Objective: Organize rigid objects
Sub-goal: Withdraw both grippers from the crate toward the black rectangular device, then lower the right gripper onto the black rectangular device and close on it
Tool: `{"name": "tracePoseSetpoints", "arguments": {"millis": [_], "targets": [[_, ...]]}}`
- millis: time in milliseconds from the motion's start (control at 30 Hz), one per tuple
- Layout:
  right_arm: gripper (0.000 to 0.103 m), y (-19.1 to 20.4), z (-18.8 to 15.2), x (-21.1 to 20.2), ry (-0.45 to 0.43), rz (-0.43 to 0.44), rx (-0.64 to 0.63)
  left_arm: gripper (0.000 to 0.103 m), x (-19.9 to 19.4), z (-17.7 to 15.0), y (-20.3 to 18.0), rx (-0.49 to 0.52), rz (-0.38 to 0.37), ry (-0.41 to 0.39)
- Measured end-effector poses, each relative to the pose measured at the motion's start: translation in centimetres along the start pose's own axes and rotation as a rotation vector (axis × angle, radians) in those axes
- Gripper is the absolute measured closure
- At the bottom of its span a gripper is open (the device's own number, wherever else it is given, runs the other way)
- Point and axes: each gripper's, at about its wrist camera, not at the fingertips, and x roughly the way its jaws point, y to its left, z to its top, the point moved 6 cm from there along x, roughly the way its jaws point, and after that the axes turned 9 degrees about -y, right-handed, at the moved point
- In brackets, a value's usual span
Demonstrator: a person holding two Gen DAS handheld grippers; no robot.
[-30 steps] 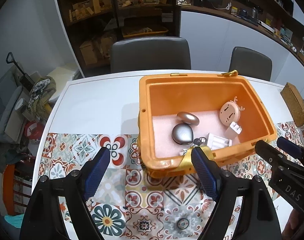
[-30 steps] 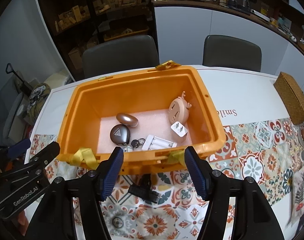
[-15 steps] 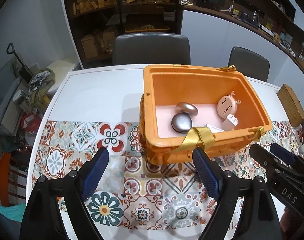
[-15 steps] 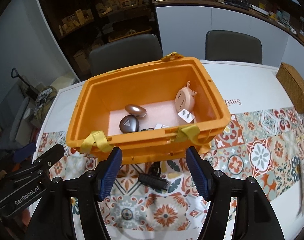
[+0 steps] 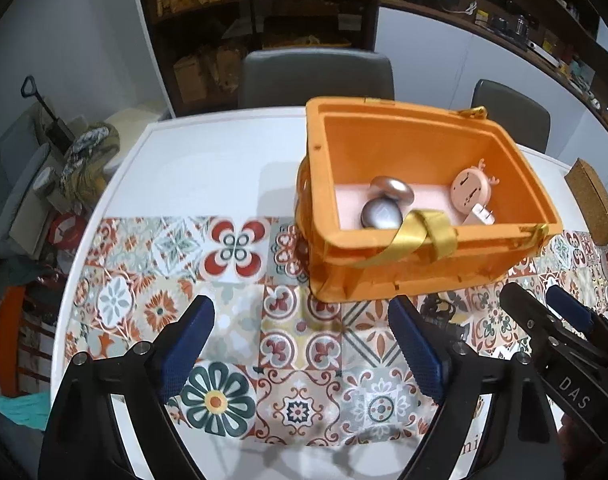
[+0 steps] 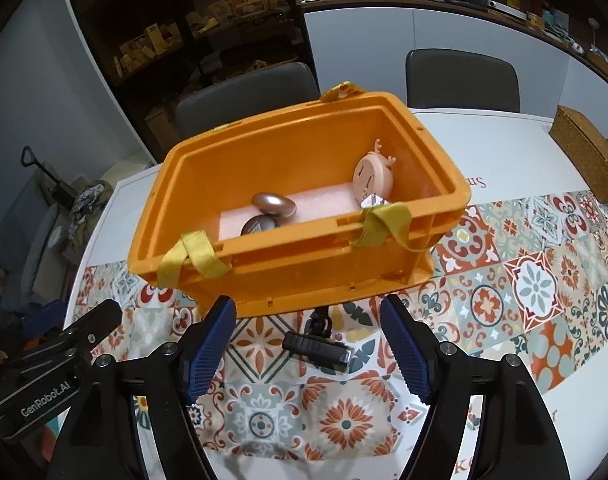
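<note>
We read "DAS" in white letters on the black body of the right claw (image 5: pixel 544 304). "GenRobot.AI" stands in white on the black body of the left claw (image 6: pixel 80 320). On the white table (image 6: pixel 484 128), beside the orange plastic crate (image 6: pixel 304 280), printed letters begin "Sm"; the rest is hidden.

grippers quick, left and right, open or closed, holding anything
Left gripper: open, jaws wide apart, holding nothing, above the tiled table runner.
Right gripper: open, holding nothing; the black car key lies on the table between its jaws.
</note>
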Motion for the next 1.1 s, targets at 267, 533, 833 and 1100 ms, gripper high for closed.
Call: {"name": "tracePoseSetpoints", "arguments": {"millis": [267, 533, 833, 1100], "targets": [[0.027, 0.3, -1.9, 1.5, 0.029, -0.009, -0.02, 0.014, 1.6, -2.1, 0.6, -0.03, -0.006, 0.057], [0.023, 0.0, -3.7, 3.0, 0.051, -0.019, -0.011, 0.014, 2.6, -3.4, 1.2, -0.027, 0.011, 0.067], [0.015, -0.3, -5.1, 4.4, 0.06, -0.049, -0.006, 0.014, 3.8, -4.2, 1.0, 0.024, 0.048, 0.07], [0.013, -1.0, -6.3, 6.3, 0.073, -0.094, 0.023, 0.014, 5.2, -5.1, 1.5, 0.025, 0.07, 0.092]]}}
